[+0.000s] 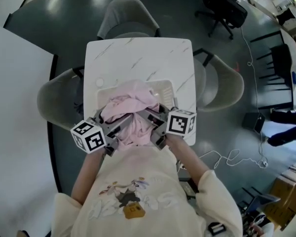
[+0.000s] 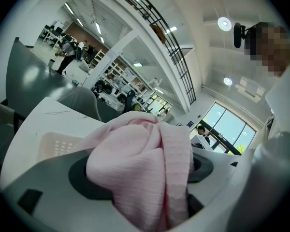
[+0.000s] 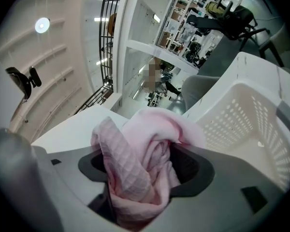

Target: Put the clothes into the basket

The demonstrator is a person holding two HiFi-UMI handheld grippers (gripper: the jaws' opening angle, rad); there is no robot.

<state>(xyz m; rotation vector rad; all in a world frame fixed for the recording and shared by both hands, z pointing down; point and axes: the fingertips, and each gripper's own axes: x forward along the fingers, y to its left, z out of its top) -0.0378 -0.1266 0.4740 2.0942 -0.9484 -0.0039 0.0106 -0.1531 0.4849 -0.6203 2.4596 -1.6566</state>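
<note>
Pink waffle-knit cloth [image 1: 133, 95] — in left gripper [image 1: 112, 130], right gripper [image 1: 155, 127].

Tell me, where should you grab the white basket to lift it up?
Probably the white basket's far rim, coming down from above. That edge is bare and thin enough for jaws, while the pink cloth covers the near side. The left gripper and right gripper are both shut on that cloth now.
</note>
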